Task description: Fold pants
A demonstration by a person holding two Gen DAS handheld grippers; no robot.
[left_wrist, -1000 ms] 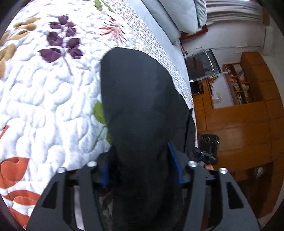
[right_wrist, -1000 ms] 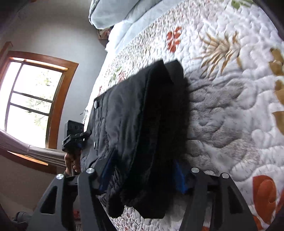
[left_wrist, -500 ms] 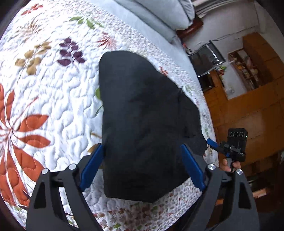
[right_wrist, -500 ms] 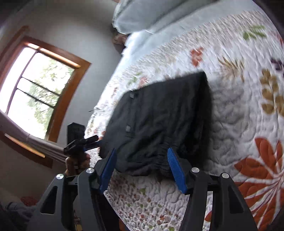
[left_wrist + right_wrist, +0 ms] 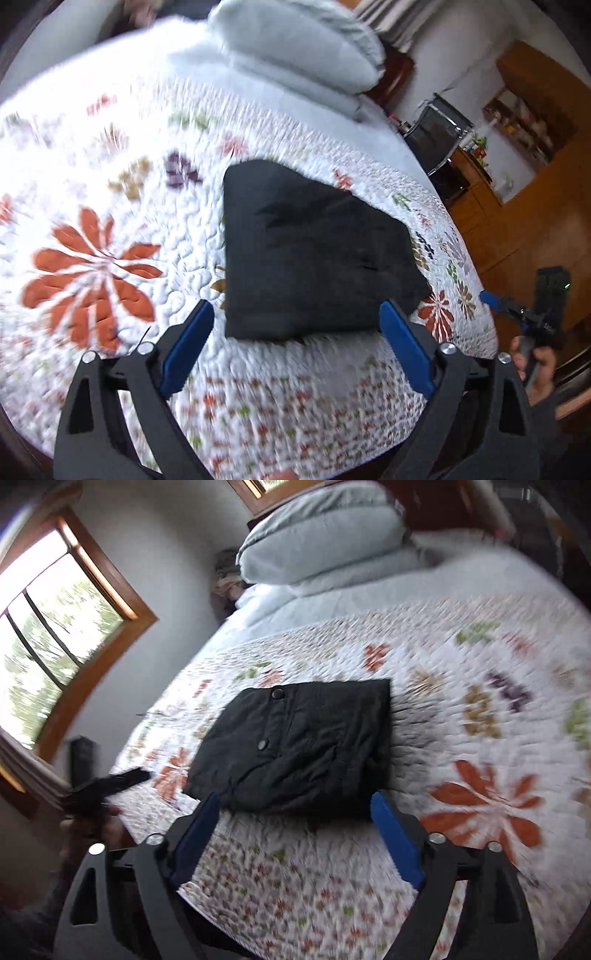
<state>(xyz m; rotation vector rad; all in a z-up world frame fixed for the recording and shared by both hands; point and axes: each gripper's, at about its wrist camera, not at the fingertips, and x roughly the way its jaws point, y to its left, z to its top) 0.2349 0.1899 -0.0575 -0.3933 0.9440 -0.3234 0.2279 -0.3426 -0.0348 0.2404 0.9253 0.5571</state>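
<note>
Both claws are pulling up and back from the bed (image 5: 110, 177), where a second ago each was closed on black cloth; the jaws have just been opening, and nothing is lying between them now. On the floral quilt (image 5: 461, 746) the pants (image 5: 314, 258) are resting as a compact dark packet near the bed's near edge, well short of the pale pillows (image 5: 303, 55). Judged by the layered edges and soft creases, the packet is handling as light, limp, thick cloth: it is likely sagging if lifted by one corner, and the layers may be sliding apart. Any further hold is best taken on the stacked near edge, through all layers, one claw toward each side. Left claw (image 5: 295, 343) is standing wide and empty, just short of that edge. Right claw (image 5: 291, 827) is likewise wide and empty. Two snap buttons (image 5: 277, 693) are showing on the upper face.
</note>
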